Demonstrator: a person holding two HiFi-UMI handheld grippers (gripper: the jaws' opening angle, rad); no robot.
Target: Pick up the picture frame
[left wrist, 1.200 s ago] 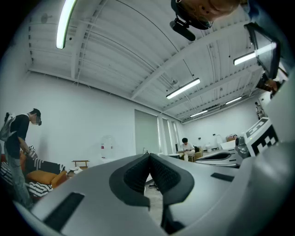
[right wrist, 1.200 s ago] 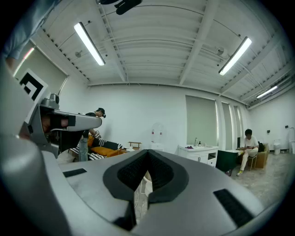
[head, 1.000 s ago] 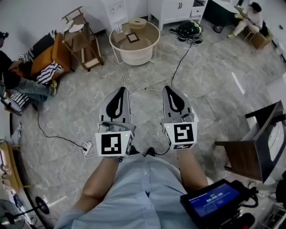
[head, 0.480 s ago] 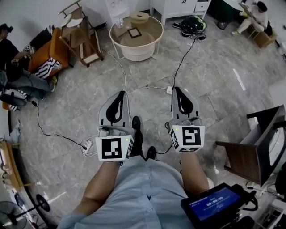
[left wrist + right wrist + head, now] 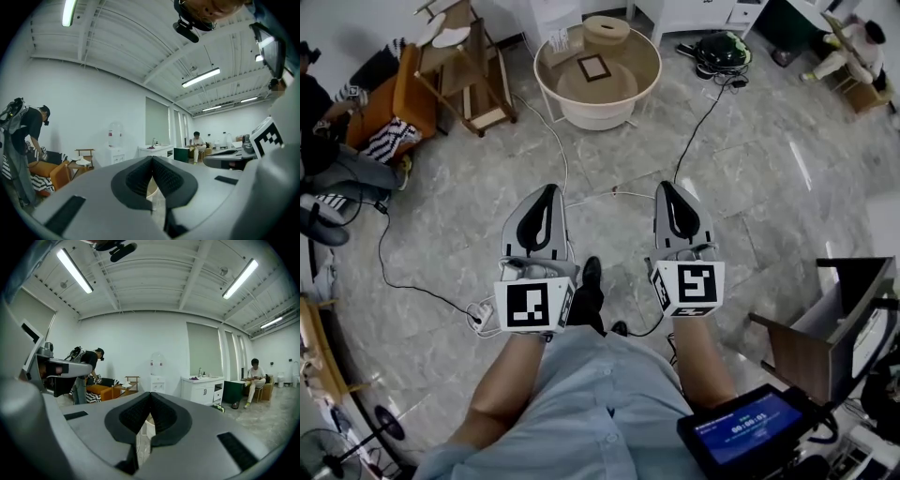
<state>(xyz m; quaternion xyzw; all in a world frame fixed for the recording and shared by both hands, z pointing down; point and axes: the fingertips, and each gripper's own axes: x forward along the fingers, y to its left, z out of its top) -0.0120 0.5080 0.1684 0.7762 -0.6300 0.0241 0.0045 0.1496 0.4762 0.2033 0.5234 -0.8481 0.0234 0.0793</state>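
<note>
Only the head view is showing the picture frame (image 5: pixel 593 67), lying on the round table (image 5: pixel 600 117). Well short of that table, the left gripper (image 5: pixel 547 191) and right gripper (image 5: pixel 667 187) are holding jaws pressed together, empty, above marble floor (image 5: pixel 769 169); their views are showing ceiling lights (image 5: pixel 75 270).

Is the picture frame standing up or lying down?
Lying down. In the head view the picture frame shows its whole square face pointing up, flat on the round table.
</note>
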